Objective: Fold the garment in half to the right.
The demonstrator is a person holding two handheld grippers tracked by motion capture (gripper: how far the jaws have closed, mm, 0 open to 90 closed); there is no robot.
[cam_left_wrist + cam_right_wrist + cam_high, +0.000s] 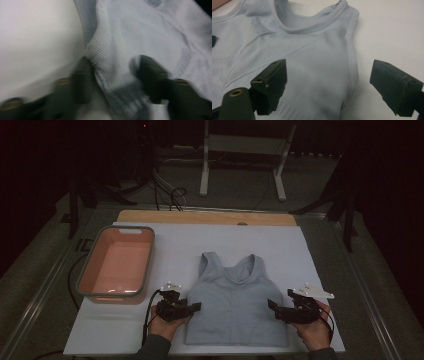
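Observation:
A pale blue sleeveless top (237, 300) lies flat on the white sheet (175, 245), with its straps pointing away from me. My left gripper (197, 307) is at the top's left side edge. In the left gripper view, which is blurred, its jaws (115, 75) stand apart with the ribbed edge of the top (100, 47) bunched between them. My right gripper (272, 306) is at the top's right side edge. It is wide open (328, 82), with one jaw over the fabric (312, 50) and the other over the bare sheet.
A pink basin with a grey rim (82, 285) stands on the sheet to the left of the top. A wooden board edge (205, 216) runs along the back of the table. Beyond it stand a white frame (245, 150) and cables on the floor.

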